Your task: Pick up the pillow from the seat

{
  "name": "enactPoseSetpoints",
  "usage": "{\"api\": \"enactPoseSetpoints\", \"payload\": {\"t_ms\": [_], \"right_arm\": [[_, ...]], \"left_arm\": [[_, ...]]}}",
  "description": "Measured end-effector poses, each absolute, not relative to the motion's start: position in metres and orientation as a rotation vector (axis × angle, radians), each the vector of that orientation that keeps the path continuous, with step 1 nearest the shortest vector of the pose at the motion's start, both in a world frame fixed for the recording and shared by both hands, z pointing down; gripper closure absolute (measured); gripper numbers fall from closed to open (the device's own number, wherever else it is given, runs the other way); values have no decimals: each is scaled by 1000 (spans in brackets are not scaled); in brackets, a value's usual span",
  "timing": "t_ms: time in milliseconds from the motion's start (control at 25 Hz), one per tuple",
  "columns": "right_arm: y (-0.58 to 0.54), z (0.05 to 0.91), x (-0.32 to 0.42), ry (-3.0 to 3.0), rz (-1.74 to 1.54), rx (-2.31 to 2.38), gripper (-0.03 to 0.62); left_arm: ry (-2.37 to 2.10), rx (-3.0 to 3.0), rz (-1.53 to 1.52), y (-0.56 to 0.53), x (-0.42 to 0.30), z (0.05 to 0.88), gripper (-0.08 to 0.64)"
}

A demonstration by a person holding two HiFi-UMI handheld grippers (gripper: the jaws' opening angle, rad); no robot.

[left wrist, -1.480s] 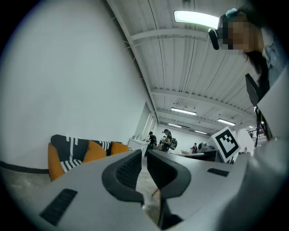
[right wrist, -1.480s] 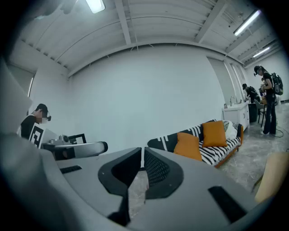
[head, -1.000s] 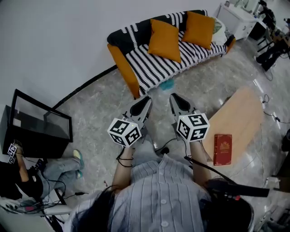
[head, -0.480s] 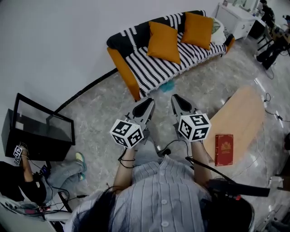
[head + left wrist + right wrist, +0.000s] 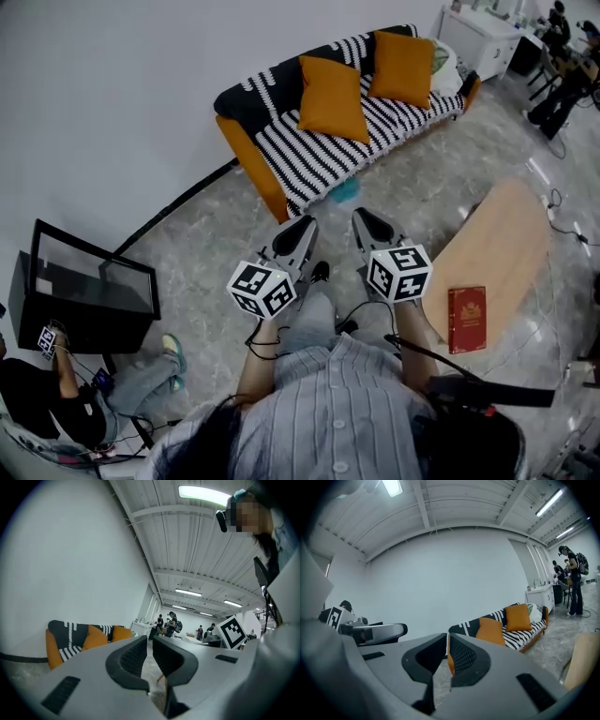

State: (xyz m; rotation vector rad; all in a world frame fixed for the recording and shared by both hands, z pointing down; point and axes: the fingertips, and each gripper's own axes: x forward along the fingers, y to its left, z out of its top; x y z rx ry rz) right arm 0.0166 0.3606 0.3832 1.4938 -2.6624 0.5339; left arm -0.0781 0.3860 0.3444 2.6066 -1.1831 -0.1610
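With the left tool (image 5: 304, 227) and right tool (image 5: 362, 218) shut and empty, the pillow (image 5: 334, 97) could be pushed aside unless they are opened.

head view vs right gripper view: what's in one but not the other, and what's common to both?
Head view only: the red book, the black box at left and a teal item on the floor by the sofa's front edge. Right gripper view only: the ceiling light and roof beams. Both: the striped sofa, its two orange pillows, and the right gripper, jaws closed with nothing between them.
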Motion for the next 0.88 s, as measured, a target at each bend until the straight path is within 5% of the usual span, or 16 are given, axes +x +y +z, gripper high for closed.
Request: {"api": "enactPoseSetpoints", "payload": {"t_ms": [880], "right_arm": [[111, 392, -10, -2570, 642, 1564, 557]], "left_arm": [[-1045, 2621, -103, 121, -97, 349, 529]]}}
